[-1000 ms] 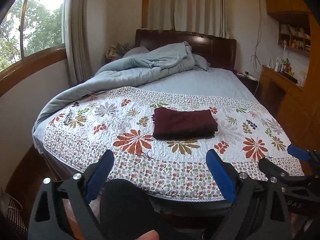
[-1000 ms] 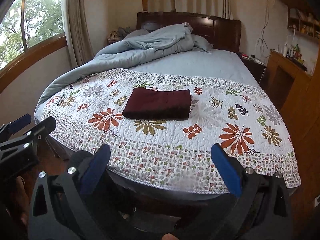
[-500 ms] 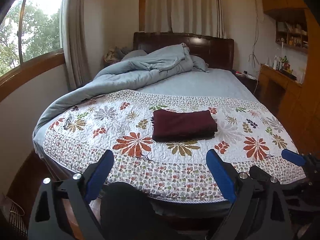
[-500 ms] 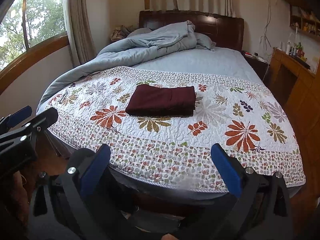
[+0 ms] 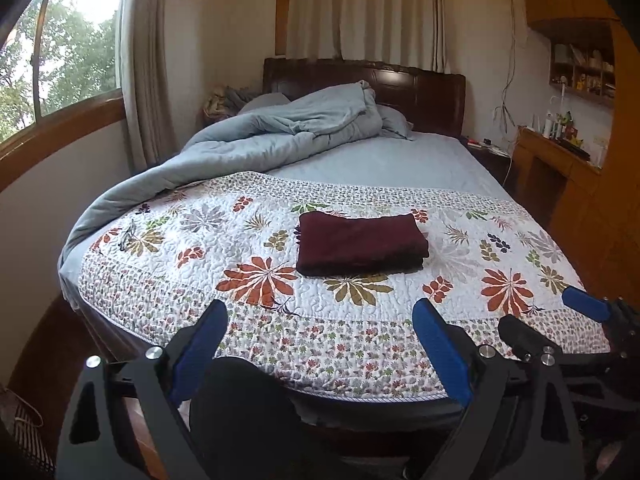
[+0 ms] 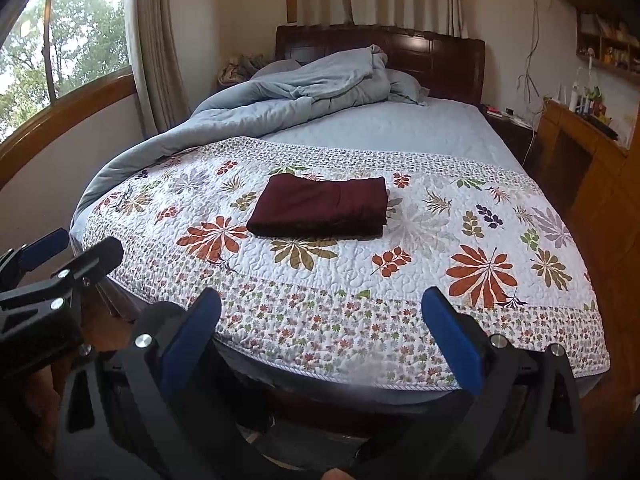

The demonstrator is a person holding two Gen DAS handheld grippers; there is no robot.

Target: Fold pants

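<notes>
The dark maroon pants (image 5: 362, 243) lie folded into a neat rectangle in the middle of the floral quilt (image 5: 256, 312); they also show in the right wrist view (image 6: 322, 207). My left gripper (image 5: 320, 344) is open and empty, held off the foot of the bed, well short of the pants. My right gripper (image 6: 320, 336) is open and empty too, beside the left one at the bed's foot edge. Each gripper shows in the other's view, the right (image 5: 560, 320) and the left (image 6: 64, 252).
A rumpled grey-blue duvet (image 5: 260, 140) lies along the left side and head of the bed. A dark wooden headboard (image 5: 420, 92) stands behind it. A wooden desk with bottles (image 5: 560, 148) is at the right, a window (image 5: 60, 72) at the left.
Both grippers have drawn slightly back and tilted up from the bed; the pants sit a little lower in view. Jaws stay open, pants unmoved.
</notes>
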